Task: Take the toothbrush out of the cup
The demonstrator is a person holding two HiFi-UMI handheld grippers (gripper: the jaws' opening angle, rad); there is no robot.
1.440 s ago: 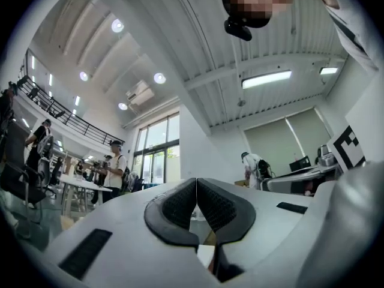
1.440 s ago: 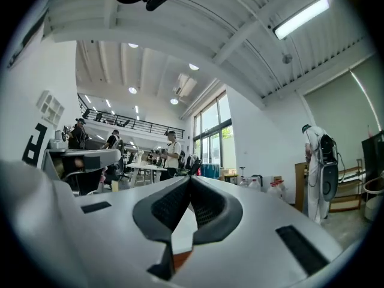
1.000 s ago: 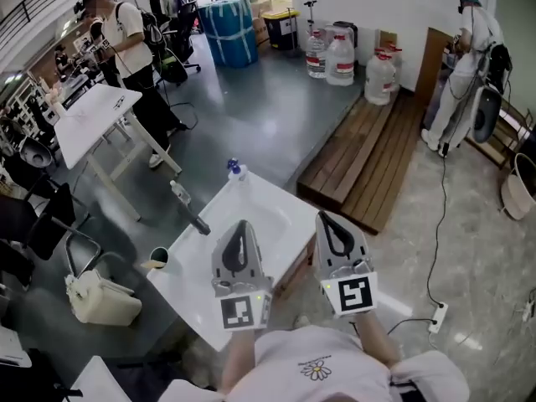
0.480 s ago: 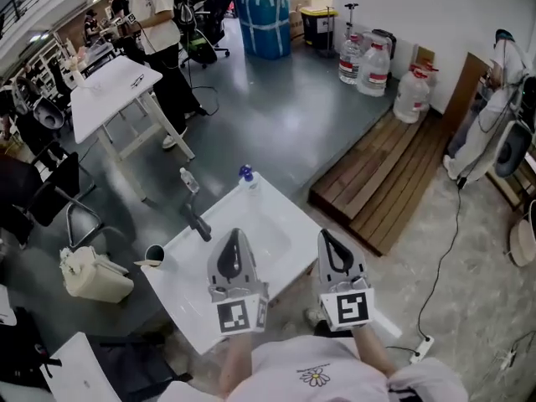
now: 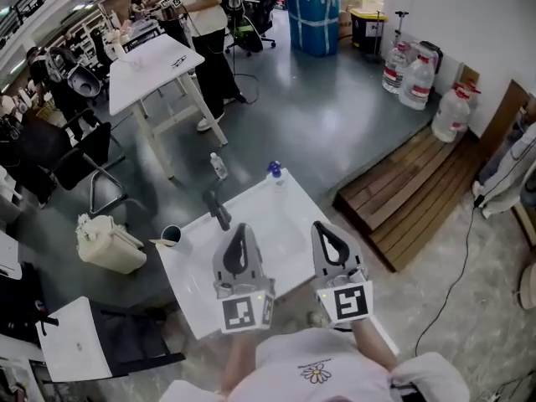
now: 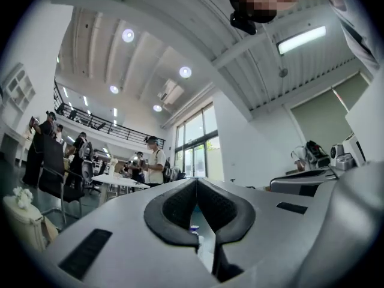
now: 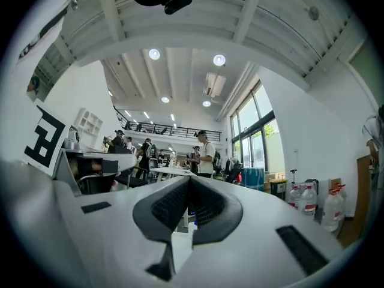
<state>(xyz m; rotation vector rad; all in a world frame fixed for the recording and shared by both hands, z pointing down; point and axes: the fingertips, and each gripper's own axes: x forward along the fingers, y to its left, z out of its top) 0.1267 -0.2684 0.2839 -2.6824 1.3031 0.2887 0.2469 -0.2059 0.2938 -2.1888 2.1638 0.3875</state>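
Your left gripper [image 5: 241, 228] and right gripper [image 5: 323, 226] (both closed, empty) have only shifted over the sink [image 5: 285, 212], so the cup [image 5: 172, 236] left of it stays untouched.

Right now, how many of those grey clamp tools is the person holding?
2. The left gripper is above the middle of the white sink. The right gripper is beside it, near the sink's right edge. Both are shut and empty. None seems hidden.
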